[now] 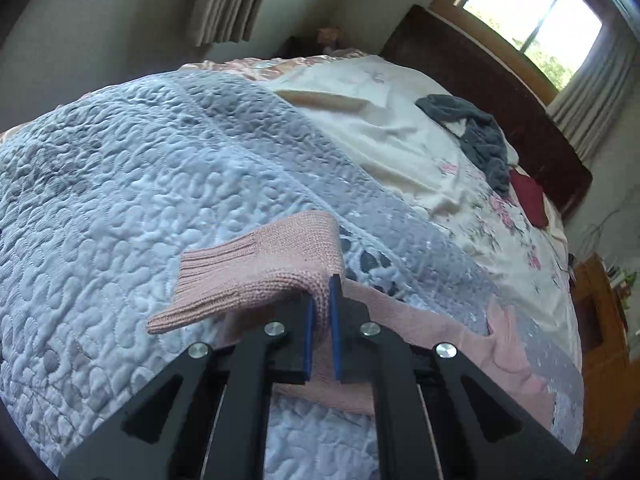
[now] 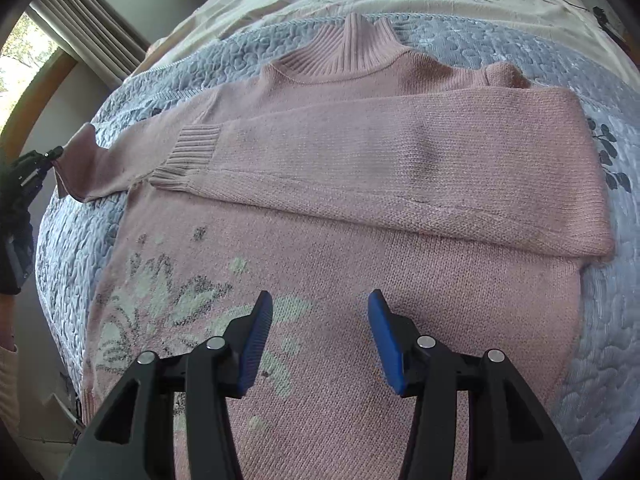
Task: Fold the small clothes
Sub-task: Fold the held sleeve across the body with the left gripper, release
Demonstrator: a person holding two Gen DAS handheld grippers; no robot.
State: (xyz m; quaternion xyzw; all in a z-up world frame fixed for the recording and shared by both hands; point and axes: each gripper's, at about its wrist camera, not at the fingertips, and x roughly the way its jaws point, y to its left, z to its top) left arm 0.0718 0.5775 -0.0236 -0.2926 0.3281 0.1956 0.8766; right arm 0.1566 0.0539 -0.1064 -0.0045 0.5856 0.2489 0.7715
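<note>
One pink knit sweater (image 2: 360,208) here, spread flat on the blue-grey quilted bedspread (image 2: 500,36), and two grippers on it. My left gripper (image 1: 321,292) has its blue pads pinched tight on the end of one sleeve (image 1: 256,264), lifting the ribbed cuff off the quilt. My right gripper (image 2: 320,320) hangs over the lower front with fingers spread wide, holding nothing. The other sleeve is folded across the chest, with a pale flower pattern below and a ribbed turtleneck at the far end.
</note>
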